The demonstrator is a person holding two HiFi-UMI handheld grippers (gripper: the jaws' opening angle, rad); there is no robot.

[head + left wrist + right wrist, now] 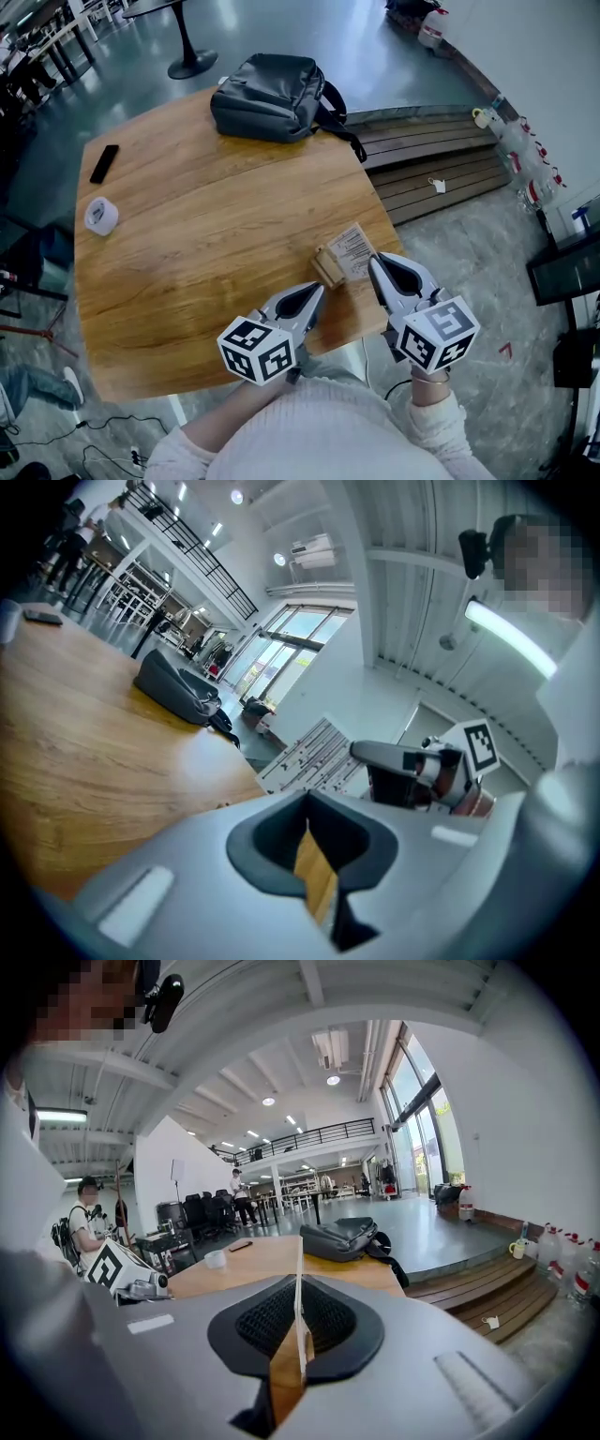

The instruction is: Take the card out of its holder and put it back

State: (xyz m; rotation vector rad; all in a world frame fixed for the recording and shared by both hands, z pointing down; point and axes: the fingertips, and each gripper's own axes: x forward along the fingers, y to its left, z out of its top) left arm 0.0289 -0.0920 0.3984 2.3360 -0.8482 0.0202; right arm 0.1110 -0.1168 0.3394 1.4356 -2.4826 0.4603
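Observation:
A white printed card stands tilted against a small wooden holder near the table's front right edge. My left gripper is shut on the wooden holder from the near left side. My right gripper comes in from the right and is shut on the card, which shows edge-on as a thin white line between its jaws. From the left gripper view the card's printed face shows with the right gripper at its edge. Whether the card's lower edge sits in the slot is hidden.
On the wooden table a grey backpack lies at the far side, with a roll of tape and a flat black device at the left. Wooden steps lie beyond the right edge. People and chairs stand far off.

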